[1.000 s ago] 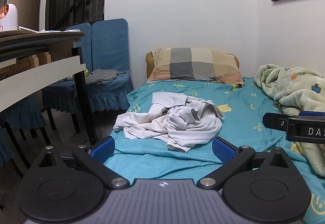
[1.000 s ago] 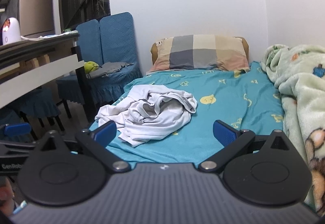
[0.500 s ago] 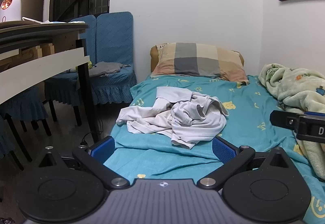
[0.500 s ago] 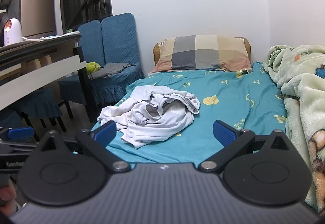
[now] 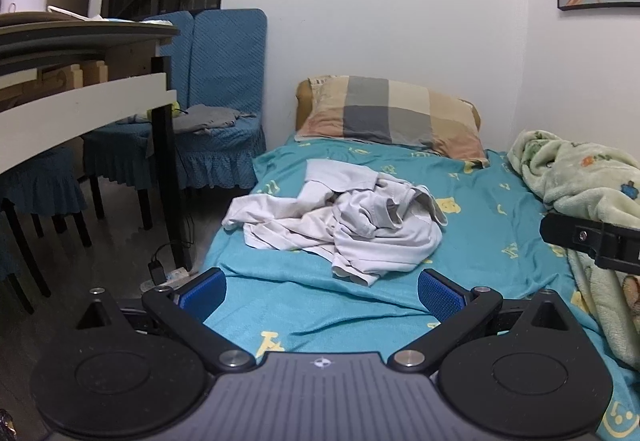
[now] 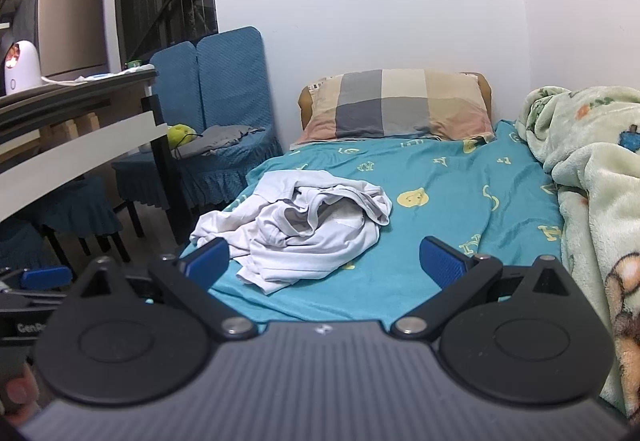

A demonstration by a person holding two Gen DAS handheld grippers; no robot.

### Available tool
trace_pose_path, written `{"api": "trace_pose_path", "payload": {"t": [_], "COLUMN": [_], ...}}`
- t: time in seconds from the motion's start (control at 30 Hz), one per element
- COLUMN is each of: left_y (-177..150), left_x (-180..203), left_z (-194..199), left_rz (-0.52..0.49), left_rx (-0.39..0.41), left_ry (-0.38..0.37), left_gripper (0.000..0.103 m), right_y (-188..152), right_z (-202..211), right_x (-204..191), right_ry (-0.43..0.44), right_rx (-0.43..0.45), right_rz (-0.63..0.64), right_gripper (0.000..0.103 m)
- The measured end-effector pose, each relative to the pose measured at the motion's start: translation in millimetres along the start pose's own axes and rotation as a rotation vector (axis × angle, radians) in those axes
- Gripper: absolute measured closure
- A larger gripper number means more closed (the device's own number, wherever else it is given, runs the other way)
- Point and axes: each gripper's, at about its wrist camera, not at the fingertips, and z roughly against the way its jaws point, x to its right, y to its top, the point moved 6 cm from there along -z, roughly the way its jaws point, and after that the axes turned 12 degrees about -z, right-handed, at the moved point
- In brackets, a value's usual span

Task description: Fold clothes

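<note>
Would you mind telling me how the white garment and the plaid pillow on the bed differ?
The white garment is plain, crumpled and heaped near the bed's left edge; the plaid pillow is checked in grey, beige and pink, smooth and plump, set at the head against the wall. Both rest on the teal sheet, untouched.

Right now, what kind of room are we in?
Most likely a small bedroom. There is a bed with a checked pillow at its head, a fluffy blanket bunched along one side, and crumpled white clothes lying on the sheet.
</note>
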Motion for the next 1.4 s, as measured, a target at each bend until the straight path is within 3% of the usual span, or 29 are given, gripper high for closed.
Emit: {"api": "trace_pose_path", "payload": {"t": [0.7, 1.0, 1.13, 1.4], "left_y": [6.5, 34.0, 48.1, 66.0], "left_x": [29.4, 65.1, 76.9, 101.7], "left_z": [-26.5, -88.5, -122.4, -199.6], "left_rz": [-0.106, -0.185, -0.202, -0.271], "left_rx": [0.0, 0.009, 0.039, 0.044], "left_ry": [-0.023, -0.073, -0.074, -0.076], "left_gripper": [0.0, 0.001, 0.002, 0.003], "right_y": [16.8, 17.4, 22.1, 21.3], "right_z": [12.0, 14.6, 16.2, 10.4], "right_x": [21.7, 42.4, 59.0, 117.4], "right_ry": [-0.067, -0.091, -0.142, -0.234], "right_rx": [0.007, -0.023, -0.006, -0.017], "right_rz": [-0.063, -0.15, -0.203, -0.438], "right_gripper": [0.0, 0.0, 0.0, 0.0]}}
